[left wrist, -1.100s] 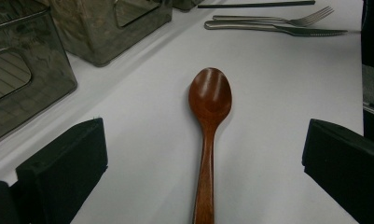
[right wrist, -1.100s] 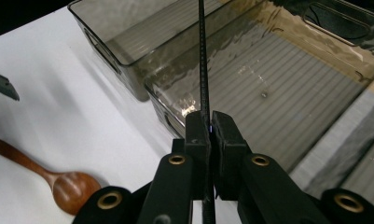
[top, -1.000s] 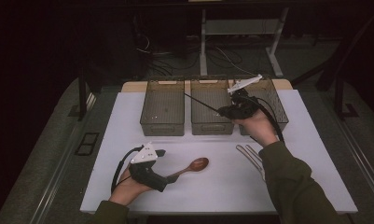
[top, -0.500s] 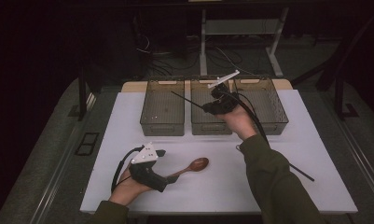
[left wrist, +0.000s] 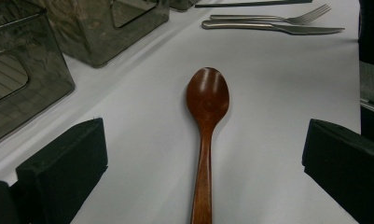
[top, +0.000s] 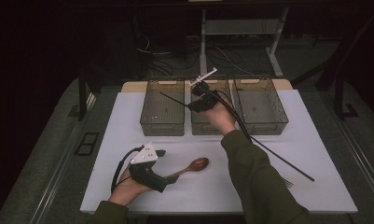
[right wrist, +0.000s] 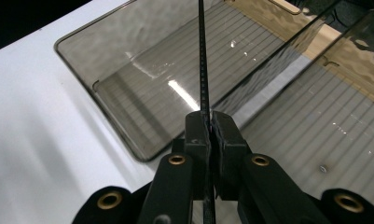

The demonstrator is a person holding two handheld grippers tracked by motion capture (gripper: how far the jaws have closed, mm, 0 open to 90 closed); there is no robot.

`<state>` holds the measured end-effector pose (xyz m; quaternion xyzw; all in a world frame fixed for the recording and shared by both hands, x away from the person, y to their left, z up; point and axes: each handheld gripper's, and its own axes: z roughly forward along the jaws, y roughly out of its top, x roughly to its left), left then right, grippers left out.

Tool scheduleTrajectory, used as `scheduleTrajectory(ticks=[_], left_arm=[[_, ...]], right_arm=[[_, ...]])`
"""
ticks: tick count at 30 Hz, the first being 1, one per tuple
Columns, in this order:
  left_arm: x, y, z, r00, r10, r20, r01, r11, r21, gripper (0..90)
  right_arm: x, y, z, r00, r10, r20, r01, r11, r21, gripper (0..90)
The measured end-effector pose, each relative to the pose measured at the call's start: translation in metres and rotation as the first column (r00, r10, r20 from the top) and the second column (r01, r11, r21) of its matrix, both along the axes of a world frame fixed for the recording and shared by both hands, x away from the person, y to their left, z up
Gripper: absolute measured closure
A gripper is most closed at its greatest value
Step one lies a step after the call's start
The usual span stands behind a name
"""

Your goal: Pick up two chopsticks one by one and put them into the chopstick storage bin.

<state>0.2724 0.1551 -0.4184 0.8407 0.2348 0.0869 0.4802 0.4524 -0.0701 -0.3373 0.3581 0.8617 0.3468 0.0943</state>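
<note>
Right tool (top: 194, 103), jaws clamped on a thin black chopstick (top: 173, 99), carried above the left bin (top: 162, 122) and middle bin (top: 208, 128) at the far side of the surface (top: 128, 116). Left tool (left wrist: 203, 154), jaws wide apart and holding nothing, straddles a wooden spoon (left wrist: 206, 102) lying flat. Risk: the long chopstick, pinched near one end, may pivot in the grip or strike a bin wall and fall outside.

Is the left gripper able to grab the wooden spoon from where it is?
Probably yes. The left gripper is open, and the wooden spoon lies flat on the white table between its fingers, handle toward it. Nothing lies on or against the spoon, so the way looks free.
</note>
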Motion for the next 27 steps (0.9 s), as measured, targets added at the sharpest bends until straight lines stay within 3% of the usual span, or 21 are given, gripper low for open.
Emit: scheduleTrajectory(ticks=[14,27], left_arm=[[-0.001,0.001,0.001,1.0,-0.005,0.002,0.005,1.0,-0.001,0.0],[-0.001,0.0,0.002,0.9999,-0.011,0.0,0.011,0.9999,-0.008,0.0]], right_arm=[[0.019,0.042,-0.016,0.9993,-0.014,-0.035,0.013,0.999,-0.033,85.9],[0.025,0.058,-0.031,0.998,-0.013,-0.062,0.011,1.0,-0.028,85.8]])
